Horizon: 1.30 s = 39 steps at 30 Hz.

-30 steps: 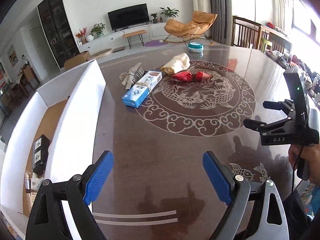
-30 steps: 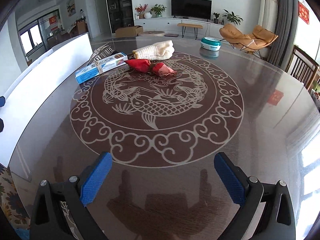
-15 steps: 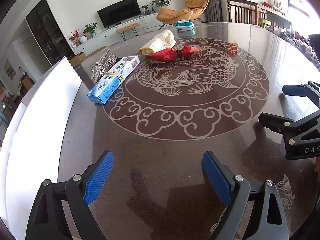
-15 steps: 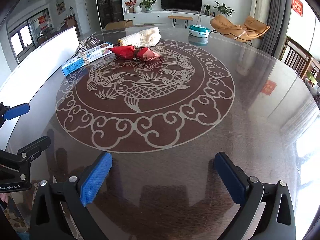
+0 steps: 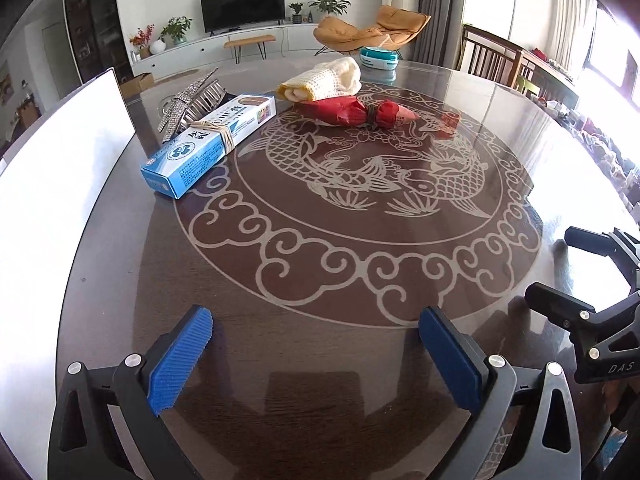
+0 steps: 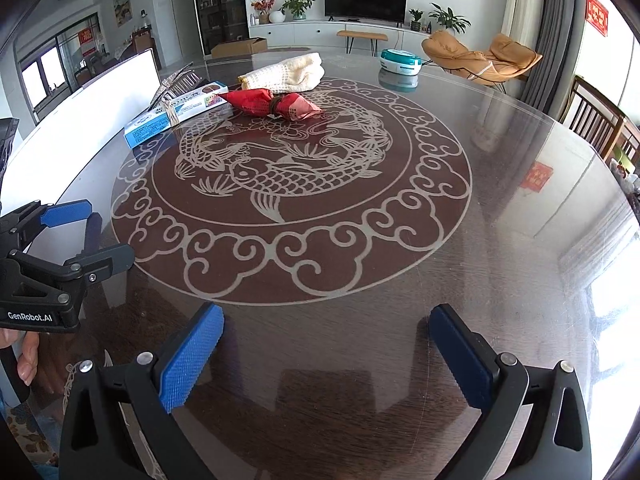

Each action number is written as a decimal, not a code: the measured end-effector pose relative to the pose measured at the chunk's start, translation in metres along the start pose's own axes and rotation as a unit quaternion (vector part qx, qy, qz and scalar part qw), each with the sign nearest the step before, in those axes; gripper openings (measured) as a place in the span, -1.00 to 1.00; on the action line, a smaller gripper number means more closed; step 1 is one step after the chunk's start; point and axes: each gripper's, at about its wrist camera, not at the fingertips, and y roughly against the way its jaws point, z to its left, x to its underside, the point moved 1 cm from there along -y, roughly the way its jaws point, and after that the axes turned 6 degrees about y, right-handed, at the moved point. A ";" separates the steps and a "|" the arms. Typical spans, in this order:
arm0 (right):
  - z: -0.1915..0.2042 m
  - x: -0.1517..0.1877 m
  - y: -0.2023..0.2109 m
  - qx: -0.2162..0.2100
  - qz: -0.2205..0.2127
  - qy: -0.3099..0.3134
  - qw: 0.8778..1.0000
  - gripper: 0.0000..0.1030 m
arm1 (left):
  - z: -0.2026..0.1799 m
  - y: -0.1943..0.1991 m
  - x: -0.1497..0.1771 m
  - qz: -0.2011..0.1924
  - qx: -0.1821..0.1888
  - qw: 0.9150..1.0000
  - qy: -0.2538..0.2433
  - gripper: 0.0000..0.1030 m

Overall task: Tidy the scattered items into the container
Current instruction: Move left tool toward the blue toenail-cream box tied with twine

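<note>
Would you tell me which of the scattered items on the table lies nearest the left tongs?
The blue-and-white box, bound with a rubber band, lies closest to the left tongs; the silver hair clip, red bundle and cream cloth lie farther.

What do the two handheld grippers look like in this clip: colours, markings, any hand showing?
Both are black frames with silver screws and blue ribbed pads. The left gripper reads "GenRobot.AI" on its body in the right wrist view; the right gripper shows "DAS" in the left wrist view. A bare hand grips the left one. No sleeves or cables show.

One blue box, one red bundle, one towel, one hair clip.
</note>
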 end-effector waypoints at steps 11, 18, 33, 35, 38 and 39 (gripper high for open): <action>0.000 0.000 0.000 0.000 0.000 0.000 1.000 1.00 | 0.007 0.007 0.010 0.019 0.001 1.000 -0.004 1.00; 0.000 0.000 0.000 0.000 0.000 0.000 1.000 1.00 | 0.008 0.009 0.012 0.034 0.001 0.999 -0.010 1.00; 0.000 0.000 0.000 0.000 0.000 0.000 1.000 1.00 | 0.045 -0.010 -0.020 0.035 0.008 0.999 -0.019 1.00; 0.000 0.000 0.000 0.000 0.000 0.000 1.000 1.00 | 0.049 -0.012 -0.023 0.035 0.008 0.999 -0.019 1.00; 0.000 0.000 0.000 0.000 0.000 0.000 1.000 1.00 | 0.054 -0.014 -0.026 0.033 0.006 0.999 -0.016 1.00; 0.000 0.000 0.000 0.000 0.000 0.000 1.000 1.00 | 0.055 -0.014 -0.027 0.032 0.006 0.999 -0.016 1.00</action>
